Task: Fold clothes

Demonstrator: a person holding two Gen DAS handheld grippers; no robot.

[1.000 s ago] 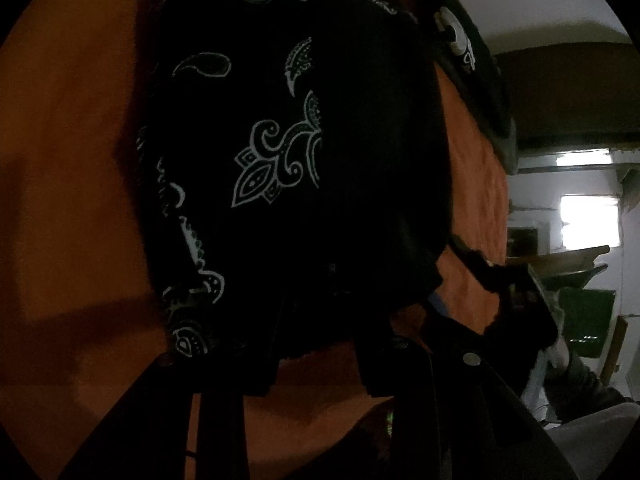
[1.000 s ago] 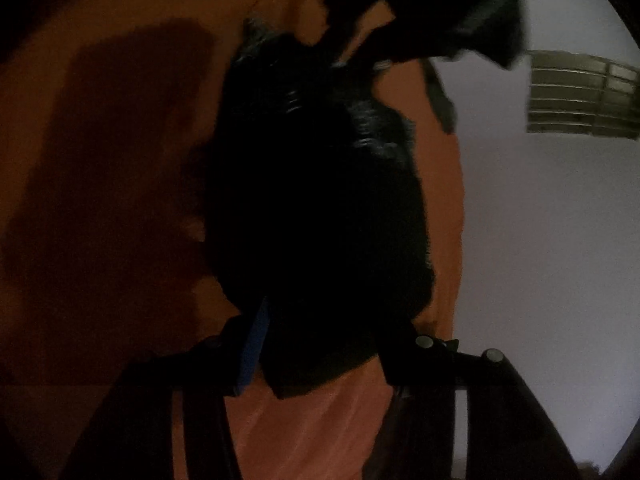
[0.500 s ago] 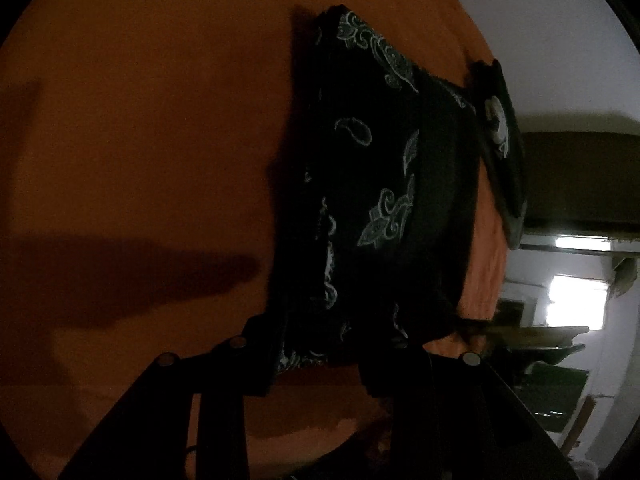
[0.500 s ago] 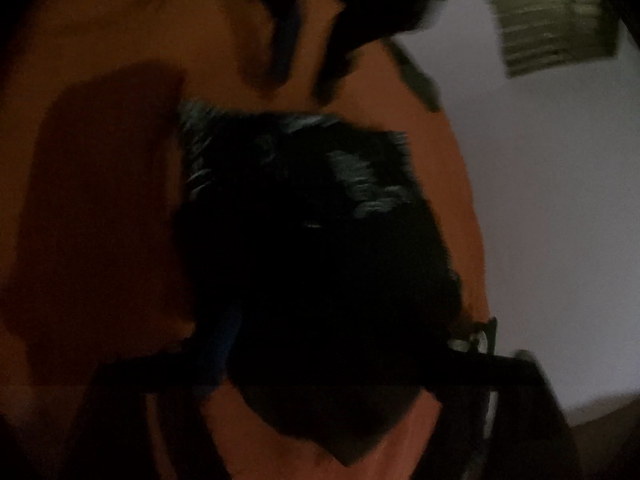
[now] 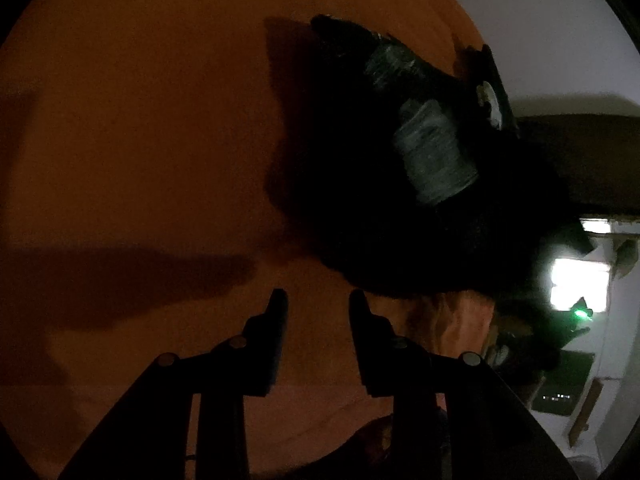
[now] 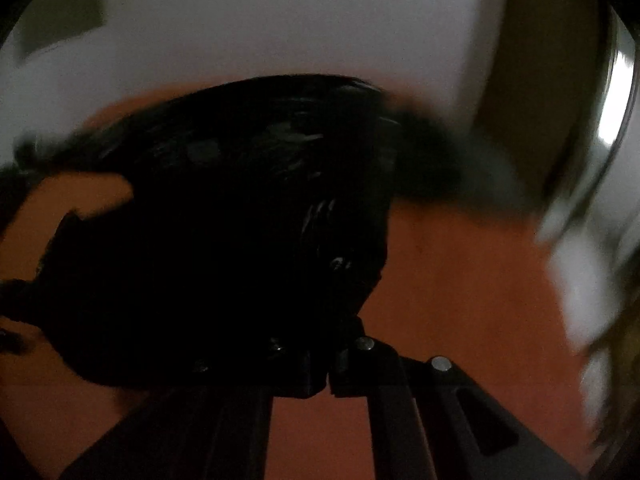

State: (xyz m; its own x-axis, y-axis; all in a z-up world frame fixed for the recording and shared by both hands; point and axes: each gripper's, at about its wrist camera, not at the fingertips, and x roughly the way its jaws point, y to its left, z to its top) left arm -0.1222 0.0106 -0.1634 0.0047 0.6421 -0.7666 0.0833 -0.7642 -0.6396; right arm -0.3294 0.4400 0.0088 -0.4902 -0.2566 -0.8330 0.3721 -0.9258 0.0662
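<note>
The room is dim. A big orange sheet [image 5: 160, 140] covers the flat place where the work is done. On it lies a black cloth [image 5: 380, 208] in a loose heap. It has a pale pattern on it, and some pale patches show on top of the heap, blurred in both views.

The left gripper [image 5: 318, 304] points down at the orange sheet. Its two black fingers [image 5: 276, 320] stand a little apart, and only bare orange sheet shows between them. It holds nothing. The black cloth is just past its tips, up and to the right, and does not touch them. A dark shadow lies on the sheet to the left of the gripper.

In the right wrist view, the right gripper [image 6: 330, 376] has its fingers pulled tight together. The black cloth [image 6: 240, 240] bunches up right over the tips and hides them, so the cloth seems to be pinched there. The cloth spreads up and to the left from the gripper, over the orange sheet [image 6: 460, 300]. This view is blurry.

Behind the sheet is a pale wall [image 5: 540, 20]. Far off at the right of the left view there is a bright window [image 5: 578, 284] and a tiny green light [image 5: 579, 313].
</note>
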